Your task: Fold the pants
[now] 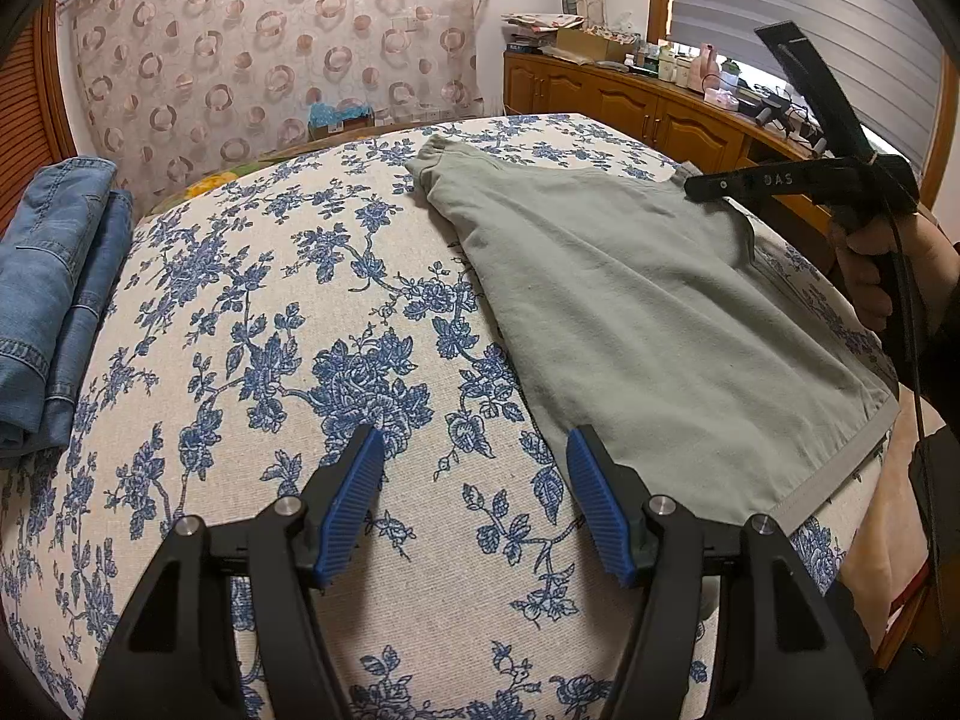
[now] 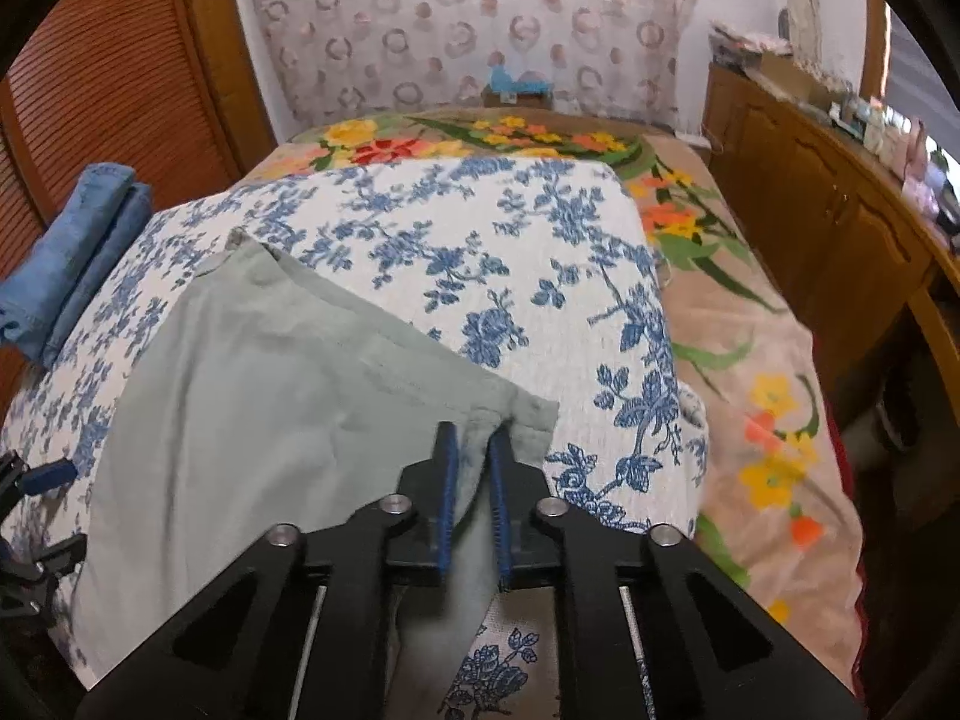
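On the bed (image 2: pixel 774 420), a white cloth (image 1: pixel 288 324) printed with blue flowers covers most of the top; past its far and right edges the bedspread shows a bright flower pattern. Behind the bed hangs a curtain (image 1: pixel 270 48) with pink rings, and a wooden cabinet (image 1: pixel 630 102) runs along the right wall, its top crowded with boxes and bottles.

Grey-green pants (image 1: pixel 648 312) lie flat on the cloth, toward its right side in the left wrist view, with one hemmed edge near the camera and a gathered end far off at the middle of the bed. Folded jeans (image 1: pixel 54 300) sit at the left edge of the cloth, well apart from the pants.

The right gripper (image 2: pixel 474 438) points steeply down at a corner of the pants — its blue pads (image 2: pixel 447 480) are drawn close together with a pinch of the grey-green fabric between them, clamped on it. In the left wrist view its black body shows at the right edge, held by a hand (image 1: pixel 876 264).

The left gripper (image 1: pixel 474 450) hovers over bare cloth just beside the near hem of the pants, its ribbed blue pads (image 1: pixel 354 492) standing well apart — nothing is between them.
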Demonstrator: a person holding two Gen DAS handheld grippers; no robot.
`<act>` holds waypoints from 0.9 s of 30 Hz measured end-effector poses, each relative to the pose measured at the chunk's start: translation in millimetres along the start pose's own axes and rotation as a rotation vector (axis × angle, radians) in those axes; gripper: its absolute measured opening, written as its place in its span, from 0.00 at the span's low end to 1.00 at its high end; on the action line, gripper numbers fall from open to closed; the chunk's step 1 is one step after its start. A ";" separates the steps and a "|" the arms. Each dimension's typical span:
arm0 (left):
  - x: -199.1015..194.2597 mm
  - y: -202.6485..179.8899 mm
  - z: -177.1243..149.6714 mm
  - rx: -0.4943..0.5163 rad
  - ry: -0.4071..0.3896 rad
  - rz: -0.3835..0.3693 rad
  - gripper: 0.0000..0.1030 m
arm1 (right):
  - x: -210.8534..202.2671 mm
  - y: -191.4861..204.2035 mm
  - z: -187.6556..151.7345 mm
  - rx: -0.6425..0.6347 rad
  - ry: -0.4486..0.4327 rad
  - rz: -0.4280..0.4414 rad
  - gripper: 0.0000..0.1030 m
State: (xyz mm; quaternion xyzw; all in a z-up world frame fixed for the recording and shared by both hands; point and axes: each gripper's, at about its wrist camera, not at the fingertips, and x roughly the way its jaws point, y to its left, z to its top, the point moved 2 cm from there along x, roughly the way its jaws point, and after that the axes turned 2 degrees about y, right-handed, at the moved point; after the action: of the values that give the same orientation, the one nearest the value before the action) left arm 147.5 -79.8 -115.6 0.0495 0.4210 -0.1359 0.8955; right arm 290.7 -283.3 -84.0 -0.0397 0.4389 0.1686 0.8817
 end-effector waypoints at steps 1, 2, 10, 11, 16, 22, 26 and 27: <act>0.0 0.0 0.0 0.000 0.000 0.000 0.62 | -1.9 0.9 0.3 -0.005 -0.013 -0.003 0.05; 0.0 0.0 0.0 0.000 0.000 0.000 0.62 | -4.4 1.6 1.4 -0.009 -0.029 -0.008 0.04; -0.2 0.0 -0.2 0.000 0.000 0.000 0.62 | -11.5 -8.1 14.4 0.005 -0.093 -0.087 0.01; -0.2 0.0 -0.2 0.000 0.000 0.000 0.62 | -9.0 -9.4 14.7 0.005 -0.083 -0.093 0.01; -0.2 -0.1 -0.3 0.000 -0.001 0.000 0.62 | 0.4 -10.1 9.7 0.007 -0.040 -0.086 0.03; -0.1 -0.1 -0.4 0.000 -0.001 0.001 0.62 | -15.5 -6.2 0.4 -0.008 -0.060 -0.111 0.16; -0.2 -0.3 -0.3 0.000 -0.001 0.001 0.62 | -32.5 5.2 -15.3 -0.021 -0.079 -0.076 0.27; 0.0 -0.1 -0.5 0.001 -0.001 0.001 0.62 | -34.3 9.9 -19.9 -0.028 -0.079 -0.065 0.27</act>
State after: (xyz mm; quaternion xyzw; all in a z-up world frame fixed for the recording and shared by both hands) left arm 147.0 -79.8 -115.8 0.0499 0.4204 -0.1356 0.8958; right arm 253.1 -287.3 -68.4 -0.0597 0.3998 0.1475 0.9027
